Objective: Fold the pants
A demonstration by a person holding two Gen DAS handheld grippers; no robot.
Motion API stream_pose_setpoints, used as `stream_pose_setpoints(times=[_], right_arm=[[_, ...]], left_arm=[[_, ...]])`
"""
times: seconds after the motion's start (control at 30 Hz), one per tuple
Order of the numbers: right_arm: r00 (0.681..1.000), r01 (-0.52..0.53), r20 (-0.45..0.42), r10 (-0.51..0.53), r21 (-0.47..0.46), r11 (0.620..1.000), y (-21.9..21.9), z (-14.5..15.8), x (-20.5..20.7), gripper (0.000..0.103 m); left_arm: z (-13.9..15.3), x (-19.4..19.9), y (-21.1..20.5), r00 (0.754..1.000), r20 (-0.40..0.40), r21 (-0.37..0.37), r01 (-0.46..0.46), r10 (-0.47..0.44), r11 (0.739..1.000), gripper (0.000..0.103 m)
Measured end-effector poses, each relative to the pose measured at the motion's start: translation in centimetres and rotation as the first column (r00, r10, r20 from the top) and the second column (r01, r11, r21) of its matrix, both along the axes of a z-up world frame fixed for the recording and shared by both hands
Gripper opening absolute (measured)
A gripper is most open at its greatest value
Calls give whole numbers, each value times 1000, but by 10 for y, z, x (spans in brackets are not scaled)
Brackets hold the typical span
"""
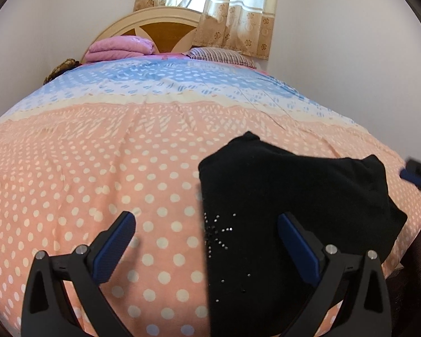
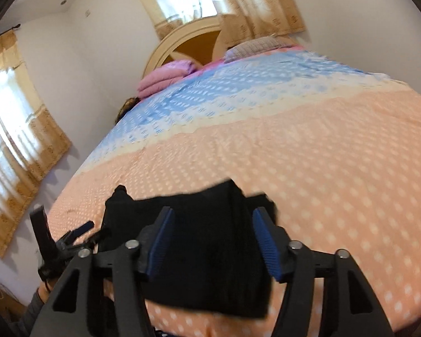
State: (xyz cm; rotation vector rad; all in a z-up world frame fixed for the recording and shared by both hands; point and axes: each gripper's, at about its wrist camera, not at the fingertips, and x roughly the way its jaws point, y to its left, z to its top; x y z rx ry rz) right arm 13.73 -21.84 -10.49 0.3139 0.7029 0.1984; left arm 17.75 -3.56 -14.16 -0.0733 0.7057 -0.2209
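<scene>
Lying folded on the polka-dot bedspread [image 1: 98,168] near the foot edge are the black pants [image 1: 294,191]. Left gripper [image 1: 207,238] stands wide apart, straddling their rhinestoned edge, gripping nothing. Right gripper [image 2: 212,241] is parted over the fabric, pads clear.

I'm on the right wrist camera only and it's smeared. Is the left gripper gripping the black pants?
Observer: No. The left gripper is open and grips nothing; one side is over the folded black fabric pants, the other over the peach polka-dot bedspread.
Operator: Any marking to tell which end is near it?
Observer: Yes, small shiny studs in a starburst sit by the pants' left edge, between its jaws.
</scene>
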Motion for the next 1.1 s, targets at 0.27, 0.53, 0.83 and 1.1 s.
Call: stream_pose_setpoints(times=[0.27, 0.53, 0.83, 1.1], right_arm=[[995, 52, -84, -48, 45, 998, -8, -35, 38, 15], [982, 173, -62, -177, -57, 983, -17, -43, 33, 11], [976, 203, -56, -211, -119, 972, -17, -47, 29, 11], [971, 237, 17, -238, -192, 952, -18, -45, 13, 12]], left_arm=[[-12, 4, 1, 1000, -22, 13, 12, -12, 1000, 103], [6, 1, 5, 999, 34, -19, -36, 36, 999, 103], [9, 53, -33, 1000, -23, 206, 1, 4, 979, 103], [5, 51, -11, 999, -34, 94, -38, 41, 995, 103]])
